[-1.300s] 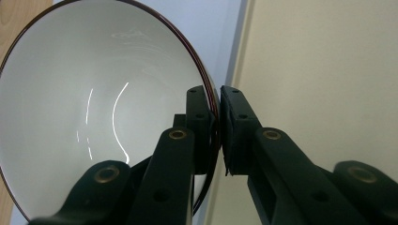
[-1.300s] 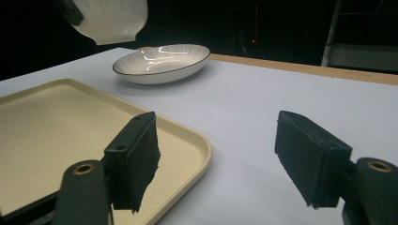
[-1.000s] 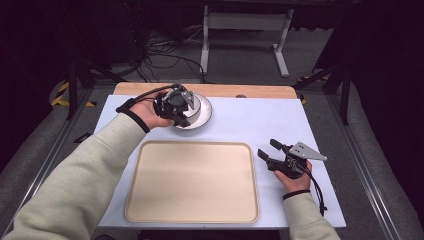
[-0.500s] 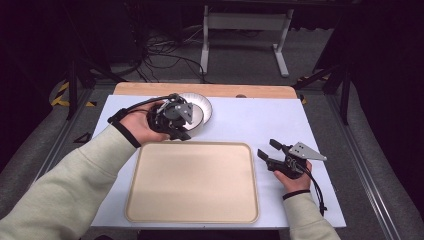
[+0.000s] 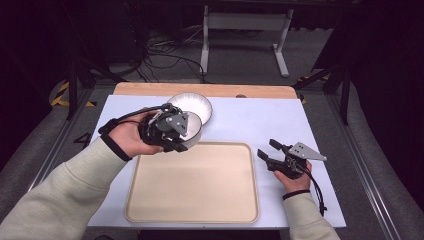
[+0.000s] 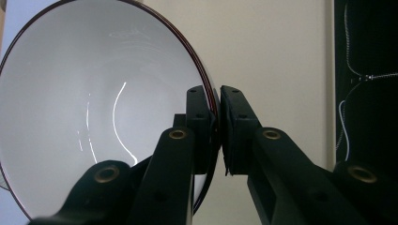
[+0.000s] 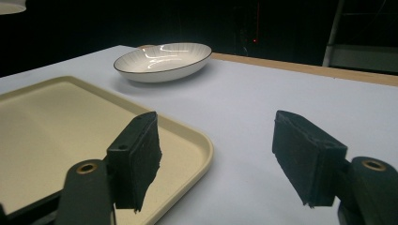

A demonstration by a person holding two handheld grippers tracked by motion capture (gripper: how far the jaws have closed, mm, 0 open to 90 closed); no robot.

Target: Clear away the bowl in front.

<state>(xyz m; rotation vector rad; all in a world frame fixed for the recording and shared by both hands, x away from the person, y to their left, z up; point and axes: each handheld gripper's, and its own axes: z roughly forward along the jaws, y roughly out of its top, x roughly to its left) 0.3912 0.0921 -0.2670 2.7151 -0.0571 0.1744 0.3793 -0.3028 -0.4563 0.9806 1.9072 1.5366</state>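
Bowl Held Above the Tray's Edge

The left gripper [image 5: 172, 134] clamped a white bowl [image 6: 94, 112] by its rim — just past the empty beige tray [image 5: 195, 182]. The right gripper [image 5: 272, 152] rested agape on the desk [image 5: 240, 125]; another bowl [image 5: 195, 104] sat empty behind.

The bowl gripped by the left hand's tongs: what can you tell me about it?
The bowl is white and glossy inside, with a thin dark line along its rim; it looks ceramic. The left tongs pinch its rim, one jaw inside, one outside. It is held tilted above the far edge of the beige tray.
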